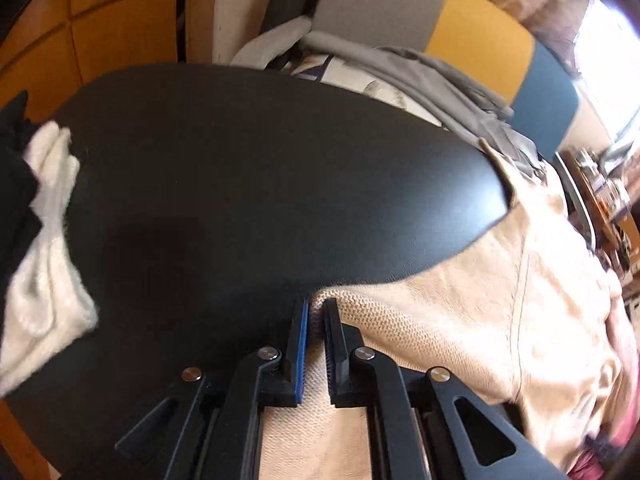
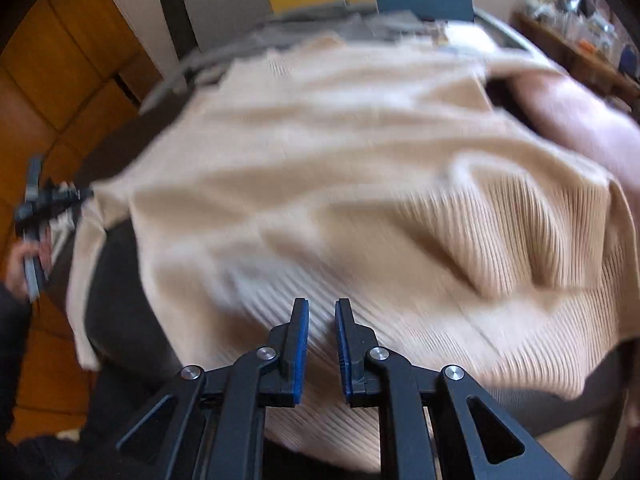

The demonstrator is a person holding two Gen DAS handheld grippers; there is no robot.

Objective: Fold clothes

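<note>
A room with wood floor and bright window

The orange-brown floor [image 1: 36, 40] lies below a black table [image 1: 260, 168]; grey, yellow and blue panels [image 1: 480, 40] stand behind, near the window [image 1: 608, 60].

Home living room, sofa [image 1: 480, 36], wooden floor [image 1: 112, 20], cluttered shelf [image 2: 576, 40]

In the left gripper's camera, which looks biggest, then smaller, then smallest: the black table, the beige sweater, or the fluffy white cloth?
1. Black table
2. Beige sweater, though nearness may enlarge it
3. Fluffy white cloth
</note>
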